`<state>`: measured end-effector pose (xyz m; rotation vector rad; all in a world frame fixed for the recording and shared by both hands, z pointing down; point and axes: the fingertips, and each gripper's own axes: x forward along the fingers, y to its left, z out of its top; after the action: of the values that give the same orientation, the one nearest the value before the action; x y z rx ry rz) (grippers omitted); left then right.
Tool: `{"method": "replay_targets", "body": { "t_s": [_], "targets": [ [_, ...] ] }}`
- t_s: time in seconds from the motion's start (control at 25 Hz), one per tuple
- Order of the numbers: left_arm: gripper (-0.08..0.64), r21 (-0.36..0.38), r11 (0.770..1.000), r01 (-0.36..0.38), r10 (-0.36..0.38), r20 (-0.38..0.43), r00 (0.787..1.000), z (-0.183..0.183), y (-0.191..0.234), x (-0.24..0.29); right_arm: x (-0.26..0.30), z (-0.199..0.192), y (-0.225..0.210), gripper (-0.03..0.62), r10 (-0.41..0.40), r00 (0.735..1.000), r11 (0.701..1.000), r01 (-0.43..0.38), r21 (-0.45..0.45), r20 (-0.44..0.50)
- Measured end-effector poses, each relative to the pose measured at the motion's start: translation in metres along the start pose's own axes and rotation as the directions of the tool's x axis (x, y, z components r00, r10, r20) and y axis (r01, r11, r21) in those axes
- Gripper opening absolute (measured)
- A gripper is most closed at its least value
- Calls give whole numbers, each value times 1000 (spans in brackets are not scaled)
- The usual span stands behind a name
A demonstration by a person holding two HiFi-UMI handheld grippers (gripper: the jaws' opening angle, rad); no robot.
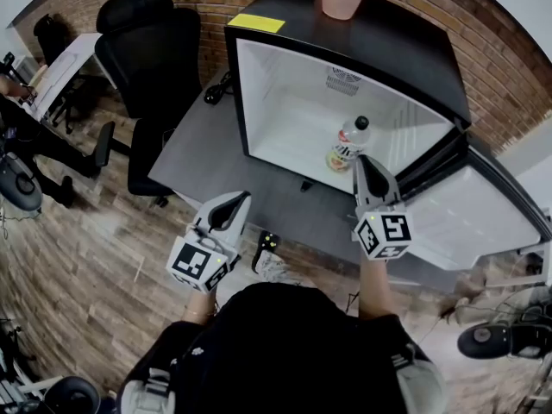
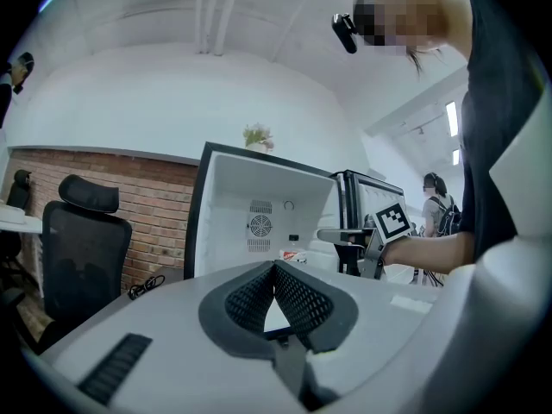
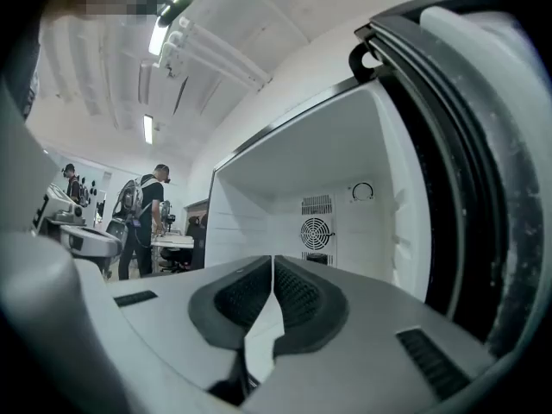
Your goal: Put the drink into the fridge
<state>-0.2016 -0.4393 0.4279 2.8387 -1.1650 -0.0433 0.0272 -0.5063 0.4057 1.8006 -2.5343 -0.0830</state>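
**Q:** Where's the drink (image 1: 352,141)?
**A:** Standing upright at the front right corner of the fridge (image 1: 259,84) floor, just past the tip of my right tongs (image 1: 363,162).
**Q:** And the tongs?
**A:** Right tongs closed, nothing in them. Left tongs (image 1: 240,201) closed and empty too, well off by the surface (image 1: 207,145) near edge. Right is nearer.

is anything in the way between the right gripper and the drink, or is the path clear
Nothing visible is in the way. The drink stands inside the fridge, whose door is swung open. The right gripper, jaws together and empty, sits just in front of it at the opening.
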Motion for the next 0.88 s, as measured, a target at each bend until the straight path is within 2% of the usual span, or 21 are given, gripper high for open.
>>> {"method": "replay_targets", "body": {
  "t_s": [0.04,0.28,0.88],
  "targets": [
    [-2,2,1000,5,-5,0,1000,0,-3,-1,-6,-1,5,1,10,1000,1000,-10,8,4],
    [-2,4,999,39,-39,1,999,0,-24,-6,-36,-10,31,0,71,997,994,-71,79,-3],
    [-2,4,997,79,-79,3,997,-6,-53,-16,-81,-15,75,0,134,991,987,-130,94,-29]
  ]
}}
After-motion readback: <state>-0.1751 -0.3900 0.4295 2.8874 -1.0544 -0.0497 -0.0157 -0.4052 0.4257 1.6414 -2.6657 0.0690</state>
